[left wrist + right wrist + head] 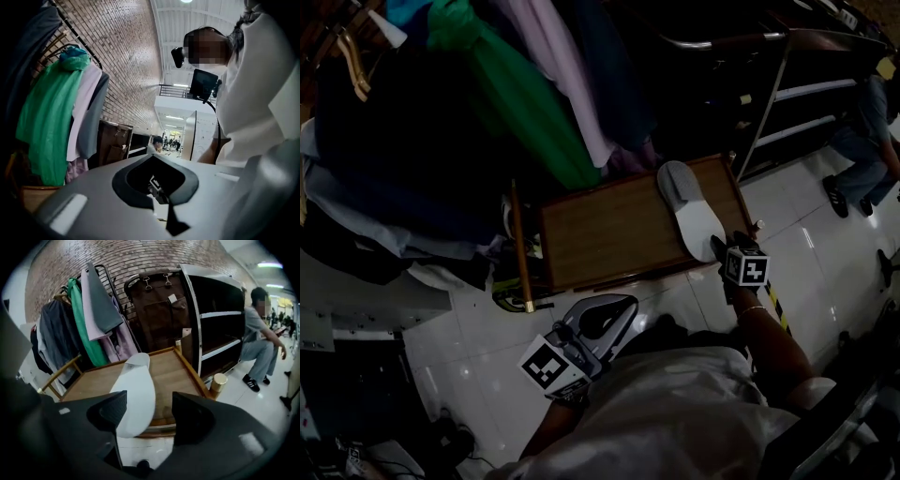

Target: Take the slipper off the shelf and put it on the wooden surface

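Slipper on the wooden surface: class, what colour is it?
The slipper is mostly white, greyer at one end; the right gripper view shows it best.

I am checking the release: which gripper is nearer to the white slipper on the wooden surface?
Right. The right gripper sits at the heel of the slipper, jaws open. The left gripper hangs over the floor, short of the wooden surface.
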A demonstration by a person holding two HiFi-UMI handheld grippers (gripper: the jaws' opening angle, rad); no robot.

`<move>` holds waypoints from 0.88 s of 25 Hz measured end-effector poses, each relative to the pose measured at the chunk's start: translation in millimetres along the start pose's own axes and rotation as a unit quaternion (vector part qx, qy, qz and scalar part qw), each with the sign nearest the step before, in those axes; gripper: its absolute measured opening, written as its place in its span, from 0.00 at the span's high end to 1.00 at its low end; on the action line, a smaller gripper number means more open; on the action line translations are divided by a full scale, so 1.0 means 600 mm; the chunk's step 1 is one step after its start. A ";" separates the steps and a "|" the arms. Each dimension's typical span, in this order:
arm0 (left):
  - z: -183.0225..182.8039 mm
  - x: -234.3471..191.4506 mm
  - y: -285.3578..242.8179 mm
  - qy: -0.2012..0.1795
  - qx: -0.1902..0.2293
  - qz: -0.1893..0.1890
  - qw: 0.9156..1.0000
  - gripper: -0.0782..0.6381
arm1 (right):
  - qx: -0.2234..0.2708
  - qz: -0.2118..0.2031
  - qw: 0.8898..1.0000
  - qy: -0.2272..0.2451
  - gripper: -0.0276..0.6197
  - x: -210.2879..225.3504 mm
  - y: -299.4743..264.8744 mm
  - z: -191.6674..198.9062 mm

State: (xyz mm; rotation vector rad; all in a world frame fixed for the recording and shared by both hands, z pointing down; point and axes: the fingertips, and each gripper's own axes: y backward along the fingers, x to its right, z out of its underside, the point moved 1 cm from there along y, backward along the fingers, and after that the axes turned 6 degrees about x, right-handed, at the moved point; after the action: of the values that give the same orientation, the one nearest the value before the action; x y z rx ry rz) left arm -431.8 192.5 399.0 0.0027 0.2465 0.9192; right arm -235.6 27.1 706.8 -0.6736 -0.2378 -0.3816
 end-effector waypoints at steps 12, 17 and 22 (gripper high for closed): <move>0.010 0.025 -0.096 -0.026 -0.009 0.115 0.993 0.90 | 0.142 -0.152 0.974 0.089 0.42 -0.117 0.300 -0.163; -0.050 0.114 -0.138 0.013 0.044 0.177 0.983 0.90 | 0.212 -0.241 0.937 0.136 0.43 -0.207 0.422 -0.252; -0.059 0.188 -0.162 0.045 0.049 0.176 0.982 0.90 | 0.254 -0.269 0.915 0.162 0.45 -0.240 0.502 -0.292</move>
State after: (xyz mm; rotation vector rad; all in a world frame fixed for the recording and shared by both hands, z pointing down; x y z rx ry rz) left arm -297.8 218.5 330.4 0.0995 0.3826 1.2596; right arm -224.0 168.0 357.2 -0.0115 -0.1912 -0.9141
